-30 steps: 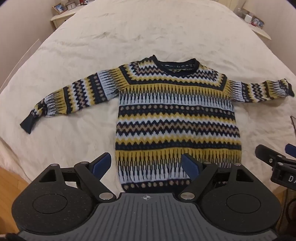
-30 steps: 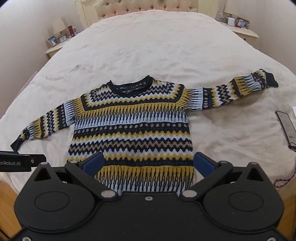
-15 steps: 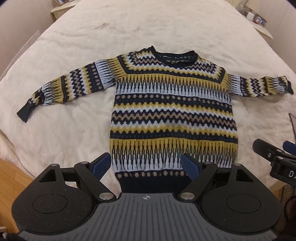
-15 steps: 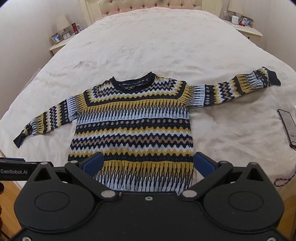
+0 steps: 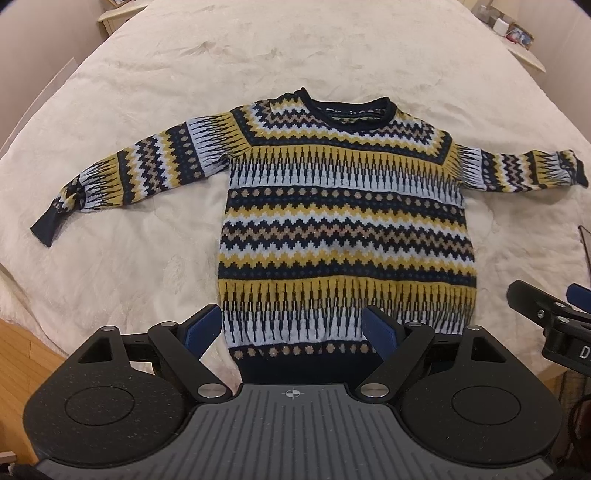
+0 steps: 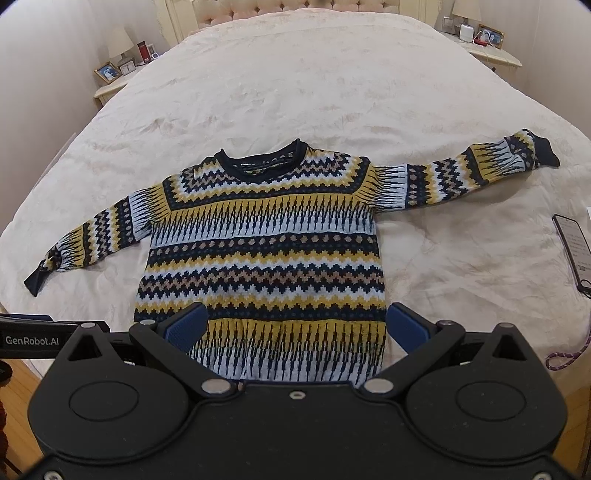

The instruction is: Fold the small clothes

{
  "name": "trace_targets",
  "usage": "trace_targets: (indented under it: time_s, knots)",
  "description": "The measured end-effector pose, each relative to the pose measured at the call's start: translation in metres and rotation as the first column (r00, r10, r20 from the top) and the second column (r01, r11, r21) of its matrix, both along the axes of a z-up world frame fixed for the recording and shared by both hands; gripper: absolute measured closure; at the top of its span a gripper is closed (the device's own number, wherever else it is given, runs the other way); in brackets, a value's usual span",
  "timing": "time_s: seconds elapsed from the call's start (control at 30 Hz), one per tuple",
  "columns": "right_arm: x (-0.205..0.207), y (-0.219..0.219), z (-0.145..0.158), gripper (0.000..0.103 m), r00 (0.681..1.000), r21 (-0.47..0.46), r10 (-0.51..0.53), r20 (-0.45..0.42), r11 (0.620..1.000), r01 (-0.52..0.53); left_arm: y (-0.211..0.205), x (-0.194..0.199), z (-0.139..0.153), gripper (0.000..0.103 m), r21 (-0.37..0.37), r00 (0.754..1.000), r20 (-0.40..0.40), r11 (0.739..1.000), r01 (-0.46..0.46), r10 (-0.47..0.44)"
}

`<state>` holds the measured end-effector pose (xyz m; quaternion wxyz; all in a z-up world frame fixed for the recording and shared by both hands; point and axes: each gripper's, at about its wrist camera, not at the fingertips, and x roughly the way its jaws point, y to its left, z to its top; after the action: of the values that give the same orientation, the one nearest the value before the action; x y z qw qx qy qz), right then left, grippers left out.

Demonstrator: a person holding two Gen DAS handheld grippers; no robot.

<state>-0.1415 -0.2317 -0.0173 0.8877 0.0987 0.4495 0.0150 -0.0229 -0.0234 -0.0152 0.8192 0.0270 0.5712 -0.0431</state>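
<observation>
A small knitted sweater (image 5: 343, 221) with yellow, navy, white and tan zigzag bands lies flat, front up, on a cream bed (image 5: 221, 55), both sleeves spread out sideways. It also shows in the right wrist view (image 6: 262, 251). My left gripper (image 5: 291, 326) is open and empty, hovering above the sweater's bottom hem at its left part. My right gripper (image 6: 295, 325) is open and empty, above the hem's middle and right part. The navy hem is partly hidden behind both gripper bodies.
A phone (image 6: 572, 251) lies on the bed at the right, with a purple cord (image 6: 569, 356) near it. Nightstands (image 6: 110, 85) with lamps and photo frames flank the headboard (image 6: 288, 7). Wooden floor (image 5: 22, 347) shows at the bed's near edge.
Both grippers have moved forward and lower toward the sweater's hem; the sweater sits larger and lower in both views. The jaws stay open. The sweater has not moved.
</observation>
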Motion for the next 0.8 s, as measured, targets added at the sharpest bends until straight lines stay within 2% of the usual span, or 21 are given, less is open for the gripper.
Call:
trace_targets:
  time_s: [0.4, 0.8]
  knots:
    - [0.01, -0.004, -0.002, 0.001, 0.999, 0.022, 0.032, -0.043, 0.999, -0.032, -0.003, 0.011, -0.002, 0.021, 0.023, 0.999, -0.026, 0.999, -0.027, 0.027]
    - [0.013, -0.024, -0.002, 0.001, 0.997, 0.035, 0.055, -0.056, 0.998, -0.053, -0.02, 0.003, -0.002, 0.021, 0.053, 0.998, -0.033, 0.998, -0.043, 0.045]
